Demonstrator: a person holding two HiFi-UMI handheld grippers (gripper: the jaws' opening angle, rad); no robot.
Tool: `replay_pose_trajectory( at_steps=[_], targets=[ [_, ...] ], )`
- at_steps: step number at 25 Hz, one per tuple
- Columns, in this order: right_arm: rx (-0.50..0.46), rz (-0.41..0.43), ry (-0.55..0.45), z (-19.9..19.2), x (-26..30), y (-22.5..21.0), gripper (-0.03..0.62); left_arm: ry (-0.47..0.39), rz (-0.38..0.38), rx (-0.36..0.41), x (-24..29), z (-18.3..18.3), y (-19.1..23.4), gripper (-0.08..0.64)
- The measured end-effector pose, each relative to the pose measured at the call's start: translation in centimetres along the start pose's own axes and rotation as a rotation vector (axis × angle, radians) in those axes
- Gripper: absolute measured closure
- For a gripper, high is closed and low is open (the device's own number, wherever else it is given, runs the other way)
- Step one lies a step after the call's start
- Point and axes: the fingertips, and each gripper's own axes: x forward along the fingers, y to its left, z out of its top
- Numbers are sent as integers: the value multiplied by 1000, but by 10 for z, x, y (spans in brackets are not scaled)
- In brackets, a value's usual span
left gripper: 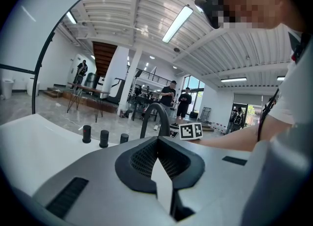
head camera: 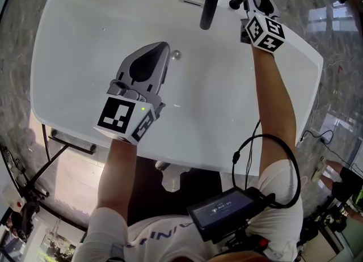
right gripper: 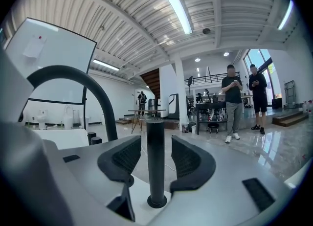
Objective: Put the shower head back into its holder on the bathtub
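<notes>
Shower head (right gripper: 156, 171) between right gripper (right gripper: 156, 143) jaws, untouched

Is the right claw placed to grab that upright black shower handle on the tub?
Likely yes: the right claw is open around the upright shower handle, gaps showing on both sides, and nothing stands in the way.

Bathtub (head camera: 79, 34): smooth glossy white. Shower head (right gripper: 155, 161): smooth matt black. Faucet (head camera: 210, 0): matt black. Floor (head camera: 340, 22): polished, reflective, veined, stone-like.

Open showroom hall: white oval bathtub (head camera: 74, 56) on polished grey marble floor (head camera: 340, 22), ribbed white ceiling (right gripper: 142, 29) with strip lights (right gripper: 178, 10).
</notes>
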Motion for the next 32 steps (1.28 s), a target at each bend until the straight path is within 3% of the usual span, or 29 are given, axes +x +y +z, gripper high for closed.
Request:
replay_pose_trajectory(
  at_steps=[15, 17, 21, 28, 32],
  targets=[
    [64, 19, -126, 117, -104, 12, 418, -30, -16, 33, -30, 63, -53, 545],
    [64, 16, -152, 136, -128, 12, 485, -27, -24, 31, -34, 67, -66, 545],
    [69, 8, -184, 173, -175, 13, 529, -28, -28, 37, -46, 79, -94, 545],
    [-41, -21, -188, 239, -283, 0, 565, -43, -77, 117, -77, 112, -168, 545],
    [-52, -4, -195, 267, -333, -2, 571, -65, -99, 147, -90, 137, -209, 545]
  ],
)
